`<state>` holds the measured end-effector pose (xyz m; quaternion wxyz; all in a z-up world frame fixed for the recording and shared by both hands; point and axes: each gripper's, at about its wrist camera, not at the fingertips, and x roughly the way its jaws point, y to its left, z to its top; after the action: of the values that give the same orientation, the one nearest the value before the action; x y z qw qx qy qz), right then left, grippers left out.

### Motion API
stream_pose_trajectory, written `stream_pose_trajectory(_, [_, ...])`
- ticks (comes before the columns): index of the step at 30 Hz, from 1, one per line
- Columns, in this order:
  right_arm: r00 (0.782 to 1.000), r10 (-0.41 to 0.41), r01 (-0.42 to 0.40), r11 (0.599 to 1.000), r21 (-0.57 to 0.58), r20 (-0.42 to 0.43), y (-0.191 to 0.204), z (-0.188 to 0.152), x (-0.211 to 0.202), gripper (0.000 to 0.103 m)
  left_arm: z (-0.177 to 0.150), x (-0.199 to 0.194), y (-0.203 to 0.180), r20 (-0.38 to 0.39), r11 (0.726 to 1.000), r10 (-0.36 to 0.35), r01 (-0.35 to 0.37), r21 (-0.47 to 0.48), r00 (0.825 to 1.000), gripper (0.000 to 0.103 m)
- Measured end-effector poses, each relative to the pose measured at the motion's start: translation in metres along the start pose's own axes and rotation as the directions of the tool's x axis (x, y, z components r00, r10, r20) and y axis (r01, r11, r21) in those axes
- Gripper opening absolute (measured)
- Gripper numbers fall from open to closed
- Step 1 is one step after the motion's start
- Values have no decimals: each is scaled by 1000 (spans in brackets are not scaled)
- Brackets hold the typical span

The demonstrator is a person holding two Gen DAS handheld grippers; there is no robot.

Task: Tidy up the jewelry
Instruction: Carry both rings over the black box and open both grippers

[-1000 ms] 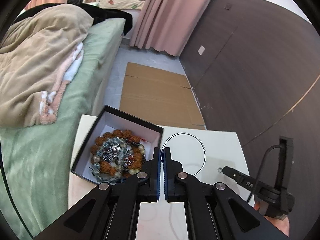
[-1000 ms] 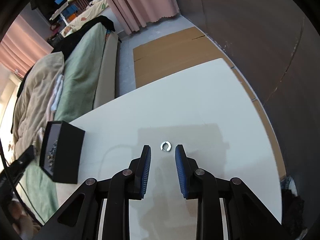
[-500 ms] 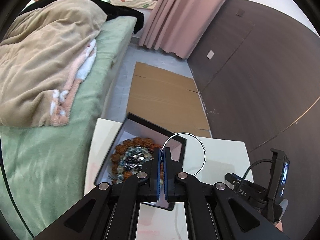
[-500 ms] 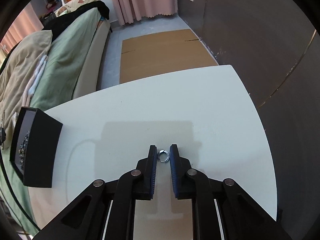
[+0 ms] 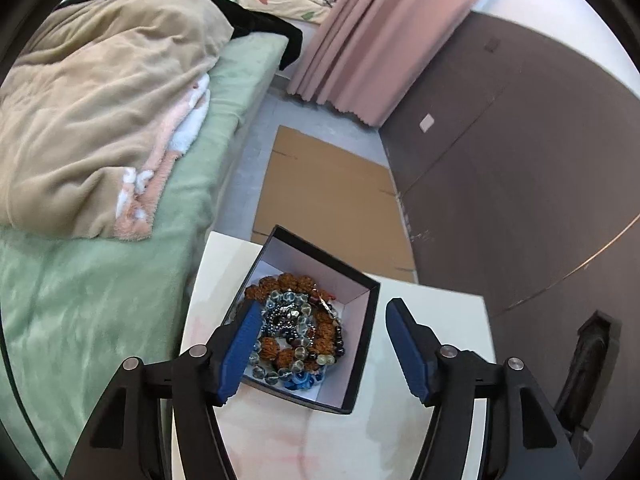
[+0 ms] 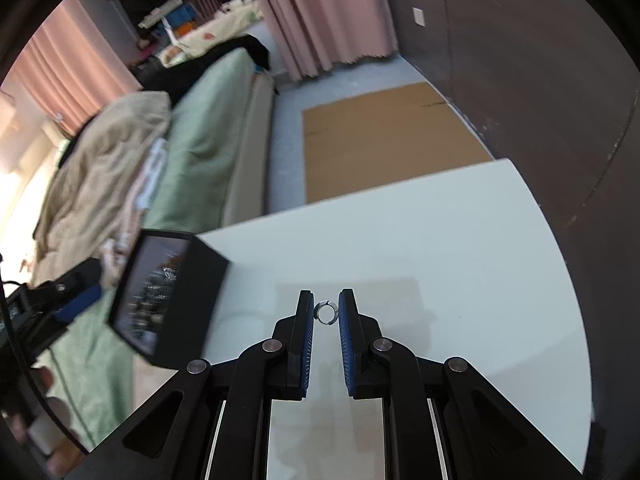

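Right gripper (image 6: 326,314) is clamped on the small silver ring (image 6: 327,313), pinched edge-on between the blue pads right at the tips. In its view the ring appears clear of the white table (image 6: 460,248). Black box (image 6: 172,292) sits at 9 o'clock from it, on the table's left end.

Left gripper (image 5: 320,344) is over the box (image 5: 362,344), jaws opening, nothing between the pads. Below it the box already holds a pile of bead bracelets (image 5: 298,330). I can't make out a thin bangle in the pile.

For the step in hand, carrying the ring to the box:
- keep the squeeze steady; the hold is tiny and at the very tips, a slip drops it
- travel toward 9 o'clock high enough to clear the box wall
- left gripper should back off toward 6 o'clock so the two don't clash over the opening
- let go low, over the beads, so it doesn't bounce out
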<state>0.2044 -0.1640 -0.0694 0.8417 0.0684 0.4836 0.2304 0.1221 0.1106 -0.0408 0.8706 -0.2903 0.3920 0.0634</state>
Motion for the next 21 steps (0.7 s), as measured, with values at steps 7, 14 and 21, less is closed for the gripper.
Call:
stream_pose_trajectory(7, [981, 187, -187, 982, -4, 48, 28, -1, -19, 14, 2, -15, 19, 27, 998, 26, -24, -59, 999, 66])
stream_pose_trajectory(14, [947, 319, -317, 947, -54, 35, 73, 4, -14, 14, 5, -30, 34, 71, 995, 42, -35, -90, 997, 73])
stream_pose_trajectory(21, [914, 404, -405, 911, -77, -30, 100, -1, 0, 26, 6, -49, 41, 141, 994, 51, -37, -102, 989, 92])
